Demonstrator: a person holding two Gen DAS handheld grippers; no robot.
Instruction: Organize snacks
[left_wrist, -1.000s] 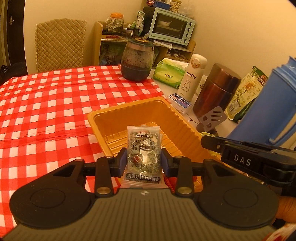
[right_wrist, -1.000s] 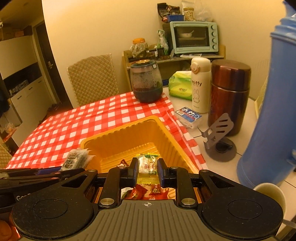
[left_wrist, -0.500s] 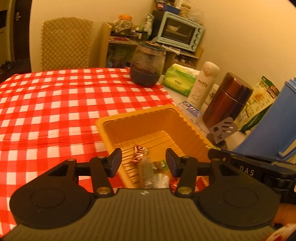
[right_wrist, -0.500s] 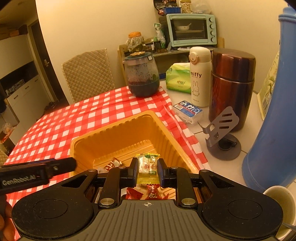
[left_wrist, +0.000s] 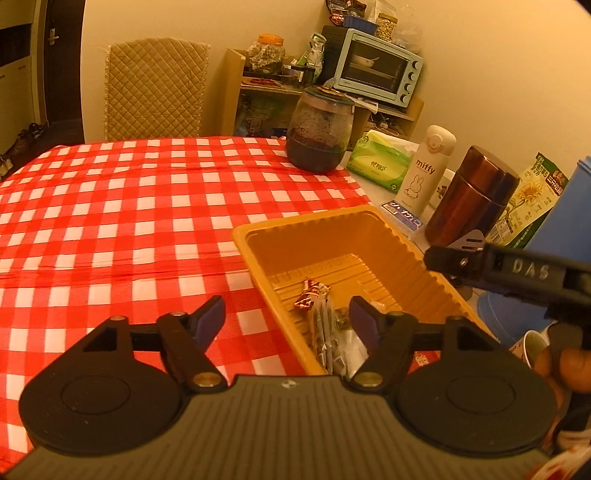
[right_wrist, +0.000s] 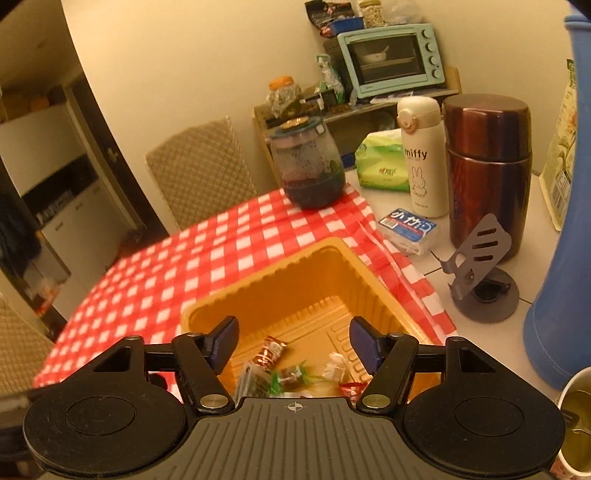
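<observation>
Both jaws just opened wide, nothing pinched between the pads: left gripper (left_wrist: 286, 316) over the near-left rim of the yellow tray (left_wrist: 258, 236), right gripper (right_wrist: 294, 337) over its near end. Snacks (right_wrist: 291, 373) loose on the tray floor, a brown-wrapped candy (left_wrist: 310, 293) farthest in. Tray on red checked cloth (left_wrist: 129, 206), near its right edge; beyond, brown flask (right_wrist: 487, 170) and white bottle (right_wrist: 423, 155)
</observation>
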